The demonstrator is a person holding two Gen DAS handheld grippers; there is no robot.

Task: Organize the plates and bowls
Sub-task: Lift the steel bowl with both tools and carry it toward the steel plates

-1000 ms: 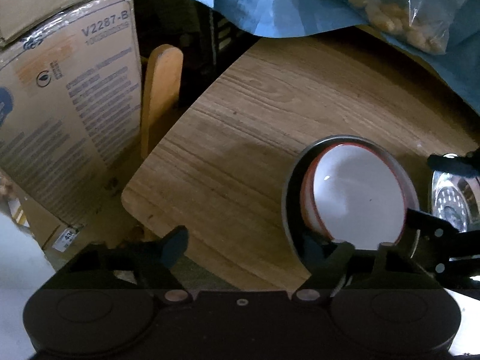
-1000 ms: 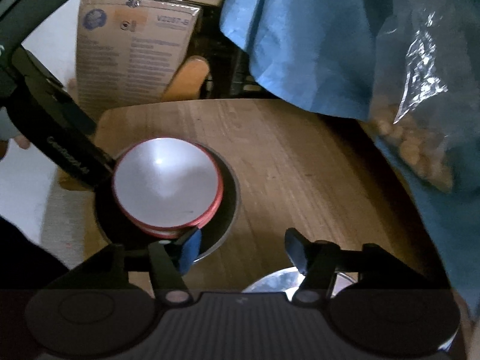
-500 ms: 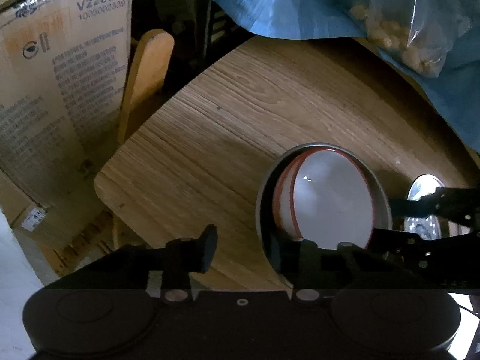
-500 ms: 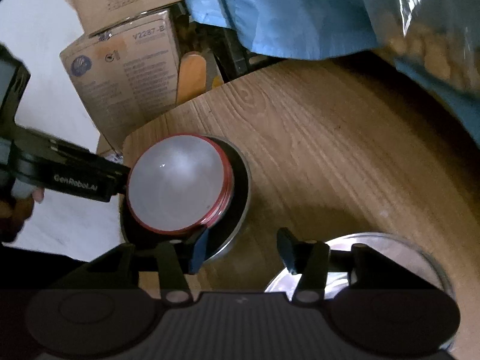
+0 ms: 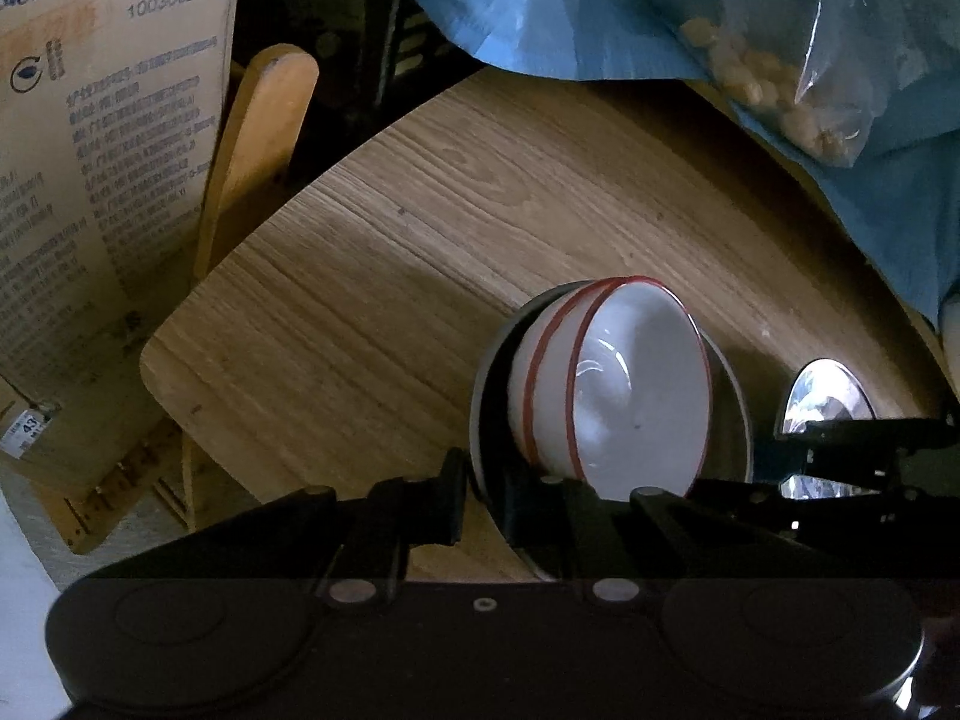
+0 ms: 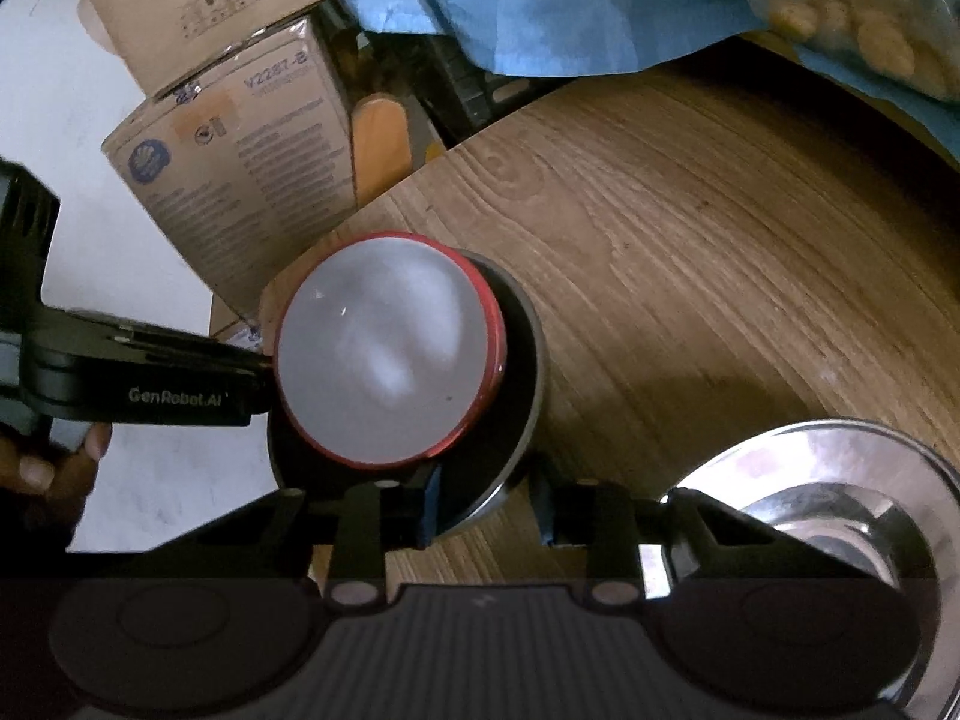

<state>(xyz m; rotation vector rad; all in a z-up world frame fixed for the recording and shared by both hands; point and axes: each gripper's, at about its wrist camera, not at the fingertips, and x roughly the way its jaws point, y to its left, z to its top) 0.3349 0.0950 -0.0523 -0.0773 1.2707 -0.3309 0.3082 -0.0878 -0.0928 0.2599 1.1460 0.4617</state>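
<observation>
Cardboard boxes (image 5: 102, 192), blue cloth (image 5: 570, 6) — snack bag (image 5: 798, 78).

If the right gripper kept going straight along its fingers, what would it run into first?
Most likely the dark plate's near rim: it already lies between the right gripper's closing fingers, with the red-rimmed bowls beyond. Depth is hard to judge.

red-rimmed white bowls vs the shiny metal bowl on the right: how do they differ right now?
The red-rimmed white bowls are matte white with red bands; the metal bowl is bare and mirror-shiny. The white bowls are nested as a pair; the metal bowl is single. The white bowls sit in a dark plate whose rim the left hand-held gripper pinches; the metal bowl rests directly on the wooden table, ungripped. Both are round and empty.
</observation>
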